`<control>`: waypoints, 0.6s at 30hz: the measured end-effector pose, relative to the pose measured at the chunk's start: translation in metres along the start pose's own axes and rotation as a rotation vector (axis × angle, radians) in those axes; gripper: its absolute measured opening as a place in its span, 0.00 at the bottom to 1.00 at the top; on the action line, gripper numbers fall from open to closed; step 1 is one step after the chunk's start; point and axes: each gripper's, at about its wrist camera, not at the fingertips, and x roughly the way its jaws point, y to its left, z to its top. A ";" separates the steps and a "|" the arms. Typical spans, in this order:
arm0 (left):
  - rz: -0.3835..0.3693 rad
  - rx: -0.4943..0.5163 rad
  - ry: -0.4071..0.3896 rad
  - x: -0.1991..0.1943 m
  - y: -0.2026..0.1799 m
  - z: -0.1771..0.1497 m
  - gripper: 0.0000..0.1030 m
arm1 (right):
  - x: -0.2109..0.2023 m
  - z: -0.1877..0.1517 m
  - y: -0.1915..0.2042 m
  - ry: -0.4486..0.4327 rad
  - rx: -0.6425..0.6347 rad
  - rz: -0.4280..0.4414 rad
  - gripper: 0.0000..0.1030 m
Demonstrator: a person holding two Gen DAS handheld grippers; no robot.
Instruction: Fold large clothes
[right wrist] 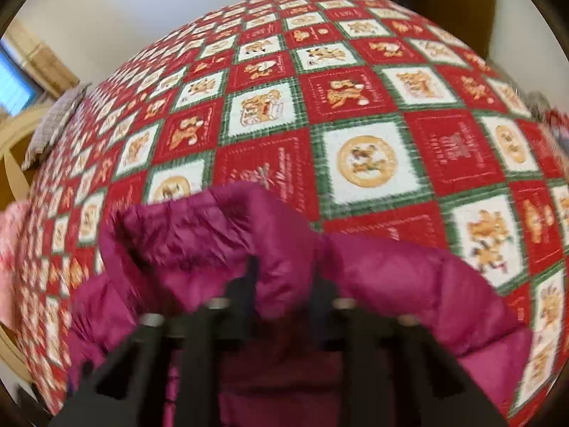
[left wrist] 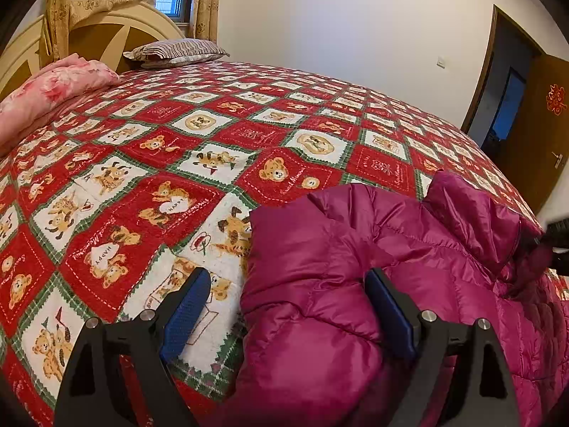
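Two grippers work a magenta jacket point(left wrist: 373, 267) lying on the bed point(left wrist: 149, 163). Right gripper point(right wrist: 284, 277) is pinched on a fold of it, likely to carry that edge over. Left gripper point(left wrist: 288, 302) hovers gaping wide, holding nothing, astride the jacket's edge.

Glossy quilted magenta jacket point(left wrist: 355, 284), matt printed cotton bedspread point(left wrist: 177, 163), textured blue finger pads point(left wrist: 186, 306)

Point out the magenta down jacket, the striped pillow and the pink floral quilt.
magenta down jacket point(left wrist: 320, 249): left wrist view, on its puffy quilted panel.
striped pillow point(left wrist: 174, 52): left wrist view, on its top face.
pink floral quilt point(left wrist: 53, 89): left wrist view, on its folded bulk.
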 end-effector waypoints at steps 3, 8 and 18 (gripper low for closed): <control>0.000 -0.001 0.000 0.000 0.001 -0.001 0.86 | -0.015 -0.014 -0.008 -0.023 -0.053 -0.042 0.14; 0.001 -0.005 0.003 0.000 0.002 -0.001 0.86 | -0.012 -0.041 -0.032 -0.008 -0.036 -0.058 0.13; -0.081 0.057 -0.081 -0.044 -0.006 0.020 0.86 | -0.005 -0.077 -0.039 -0.267 -0.046 -0.036 0.13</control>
